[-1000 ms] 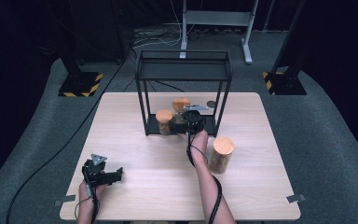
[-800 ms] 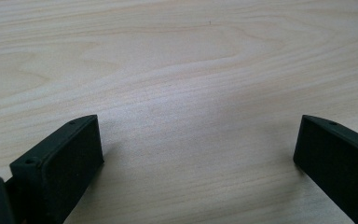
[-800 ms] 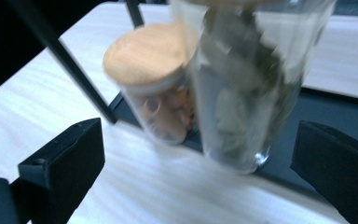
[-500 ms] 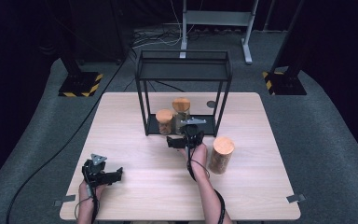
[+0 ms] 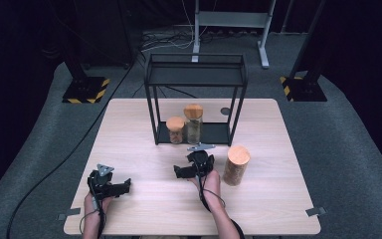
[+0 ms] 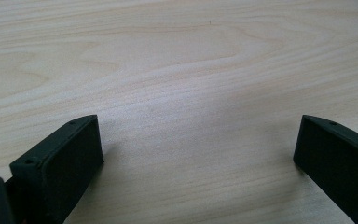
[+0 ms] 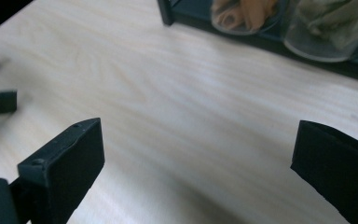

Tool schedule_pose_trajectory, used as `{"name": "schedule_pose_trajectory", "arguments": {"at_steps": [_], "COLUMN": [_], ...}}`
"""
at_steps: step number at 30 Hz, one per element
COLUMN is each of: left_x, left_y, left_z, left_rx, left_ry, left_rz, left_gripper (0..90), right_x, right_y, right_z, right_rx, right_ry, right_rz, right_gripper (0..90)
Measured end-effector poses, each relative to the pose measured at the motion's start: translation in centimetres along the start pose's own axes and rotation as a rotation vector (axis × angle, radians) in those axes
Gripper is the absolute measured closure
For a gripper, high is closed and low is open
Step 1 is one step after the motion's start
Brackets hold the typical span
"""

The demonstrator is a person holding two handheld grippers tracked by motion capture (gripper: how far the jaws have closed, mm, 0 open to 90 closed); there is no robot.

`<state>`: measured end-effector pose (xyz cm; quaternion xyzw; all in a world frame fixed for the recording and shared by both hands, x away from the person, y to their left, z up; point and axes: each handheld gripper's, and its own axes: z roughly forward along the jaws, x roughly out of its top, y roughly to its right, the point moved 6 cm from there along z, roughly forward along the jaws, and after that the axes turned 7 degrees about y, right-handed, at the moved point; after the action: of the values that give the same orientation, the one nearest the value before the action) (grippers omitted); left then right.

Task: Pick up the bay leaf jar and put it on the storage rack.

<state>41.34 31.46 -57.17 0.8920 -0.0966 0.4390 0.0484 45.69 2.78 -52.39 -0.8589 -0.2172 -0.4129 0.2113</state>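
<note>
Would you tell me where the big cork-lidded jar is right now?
In the high view, the big jar stands on the table, right of the right tongs and in front of the black rack.

Light wooden table (image 5: 144,124), pale grain running across it, sits on grey carpet. A black wire rack (image 5: 195,84) stands at the far middle, just ahead of the right gripper (image 5: 185,172); on its bottom shelf 2 cork-lidded glass jars, a short one (image 5: 175,129) and a tall one (image 5: 193,123), side by side. A 3rd jar (image 5: 237,165) stands on the bare wood just to the right of that claw, and a small dark disc (image 5: 225,111) lies beyond the rack's right leg
</note>
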Motion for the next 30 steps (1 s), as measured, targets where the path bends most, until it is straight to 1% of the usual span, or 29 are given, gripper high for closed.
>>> {"name": "schedule_pose_trajectory", "arguments": {"at_steps": [1, 2, 3, 6, 10, 12, 13, 17, 22, 26, 30], "left_x": [0.0, 0.0, 0.0, 0.0, 0.0, 0.0, 0.0, 0.0, 0.0, 0.0, 0.0], "left_y": [0.0, 0.0, 0.0, 0.0, 0.0, 0.0, 0.0, 0.0, 0.0, 0.0, 0.0], "left_z": [0.0, 0.0, 0.0, 0.0, 0.0, 0.0, 0.0, 0.0, 0.0, 0.0, 0.0], "left_rx": [0.000, 0.000, 0.000, 0.000, 0.000, 0.000, 0.000, 0.000, 0.001, 0.001, 0.001], "left_ry": [0.000, 0.000, 0.000, 0.000, 0.000, 0.000, 0.000, 0.000, 0.000, 0.000, 0.000], "left_rz": [0.000, 0.000, 0.000, 0.000, 0.000, 0.000, 0.000, 0.000, 0.001, 0.001, 0.001], "left_gripper": [0.4, 0.4, 0.4, 0.4, 0.4, 0.3, 0.3, 0.3, 0.3, 0.3, 0.3], "right_x": [0.0, -0.6, -0.6, -1.7, -2.5, -3.2, -3.2, -4.1, -5.1, -6.0, -6.6], "right_y": [0.0, -0.3, -0.3, -0.9, -1.2, -1.4, -1.4, -1.7, -1.7, -1.6, -1.5], "right_z": [0.0, -0.4, -0.4, -1.0, -1.5, -2.0, -2.0, -2.7, -3.8, -4.8, -5.5], "right_rx": [0.000, 0.009, 0.009, 0.024, 0.027, 0.036, 0.036, 0.039, 0.040, 0.034, 0.029], "right_ry": [0.000, -0.006, -0.006, -0.022, -0.020, -0.020, -0.020, -0.022, -0.012, -0.007, -0.001], "right_rz": [0.000, -0.008, -0.008, -0.029, -0.027, -0.024, -0.024, -0.037, -0.031, -0.035, -0.034], "right_gripper": [1.5, 1.5, 1.5, 1.4, 1.4, 1.3, 1.3, 1.2, 1.0, 0.9, 0.9]}}
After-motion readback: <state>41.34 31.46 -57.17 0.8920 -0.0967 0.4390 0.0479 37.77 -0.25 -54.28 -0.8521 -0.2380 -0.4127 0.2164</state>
